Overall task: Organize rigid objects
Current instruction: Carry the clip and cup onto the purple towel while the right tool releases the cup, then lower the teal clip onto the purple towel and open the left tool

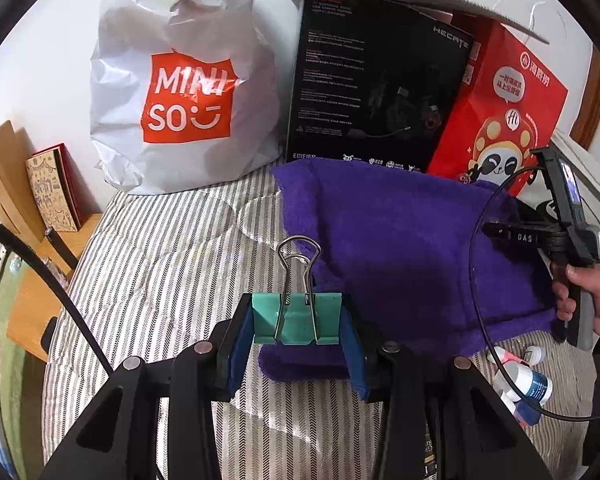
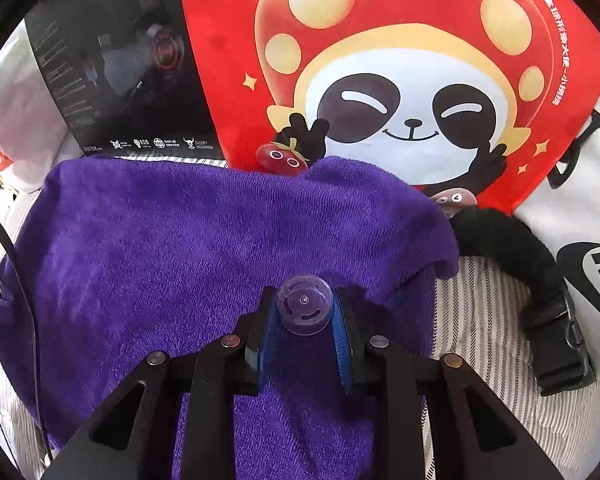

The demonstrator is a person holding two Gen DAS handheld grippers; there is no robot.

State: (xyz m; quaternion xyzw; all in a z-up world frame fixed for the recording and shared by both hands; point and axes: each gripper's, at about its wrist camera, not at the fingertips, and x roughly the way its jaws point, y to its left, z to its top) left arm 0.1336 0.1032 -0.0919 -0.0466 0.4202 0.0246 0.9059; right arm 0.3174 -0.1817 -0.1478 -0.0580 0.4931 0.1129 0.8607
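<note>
Where "MINISO" marks the white bag [image 1: 180, 92], "HECATE" marks the box [image 1: 376, 80].

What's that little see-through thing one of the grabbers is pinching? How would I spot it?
Find the purple towel spread before the red panda bag. Above it, the right gripper pinches a small clear plastic disc between blue pads. It is the only transparent, round piece, with slots in its face.

Purple towel [image 1: 400, 248] on striped sheet [image 1: 160, 264]; behind, white Miniso bag [image 1: 180, 80], black box [image 1: 376, 76], red panda bag [image 2: 400, 72].
</note>
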